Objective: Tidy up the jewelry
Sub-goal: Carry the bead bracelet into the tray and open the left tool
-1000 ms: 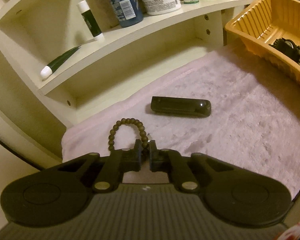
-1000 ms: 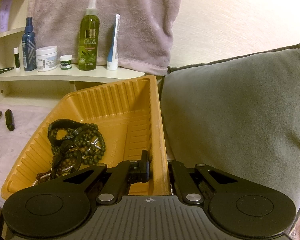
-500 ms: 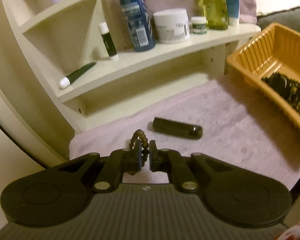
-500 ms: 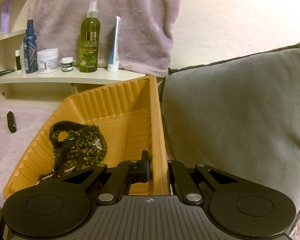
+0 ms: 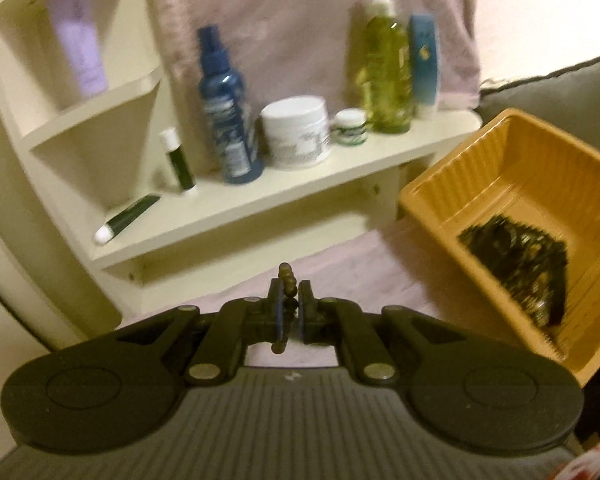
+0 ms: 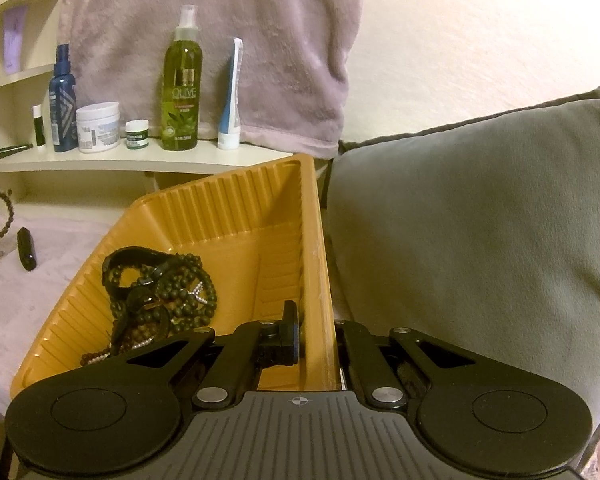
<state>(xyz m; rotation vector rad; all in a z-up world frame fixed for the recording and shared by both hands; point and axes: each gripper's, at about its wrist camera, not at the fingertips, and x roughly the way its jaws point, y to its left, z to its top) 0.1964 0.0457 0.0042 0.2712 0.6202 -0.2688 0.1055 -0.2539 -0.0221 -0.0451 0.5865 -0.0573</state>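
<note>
Two grippers are in view. The left gripper (image 5: 289, 314) has its fingers clamped on one beaded bracelet (image 5: 285, 280), which is lifted clear of the pink towel (image 5: 340, 268) and seen edge-on between the pads. In the right wrist view the same bracelet hangs as a loop at the far left edge, above the towel. The right gripper (image 6: 316, 344) has its fingers closed on the near right wall of one orange tray (image 6: 228, 216), one finger inside and one outside.

Count on the lower shelf (image 6: 140, 160): one blue spray bottle (image 6: 62, 108), one white jar (image 6: 98, 126), one small green-labelled jar (image 6: 137, 133), one green olive spray bottle (image 6: 182, 88), one blue-and-white tube (image 6: 230, 96), one upright green stick (image 6: 38, 120), one green tube lying flat (image 6: 12, 150). The upper shelf holds one lilac tube (image 6: 12, 40). One dark oblong case (image 6: 26, 249) lies on the towel. The tray holds a tangled heap of jewelry (image 6: 156, 296); the pieces cannot be counted. One grey cushion (image 6: 480, 220) stands just beside the tray.

Against the earlier frames: the bracelet then lay on the towel with its loop open ahead of the left fingers; it is now raised. The left view has swung upward, so the dark case has dropped out of it and more of the tray interior shows. The right gripper and tray are unchanged.
</note>
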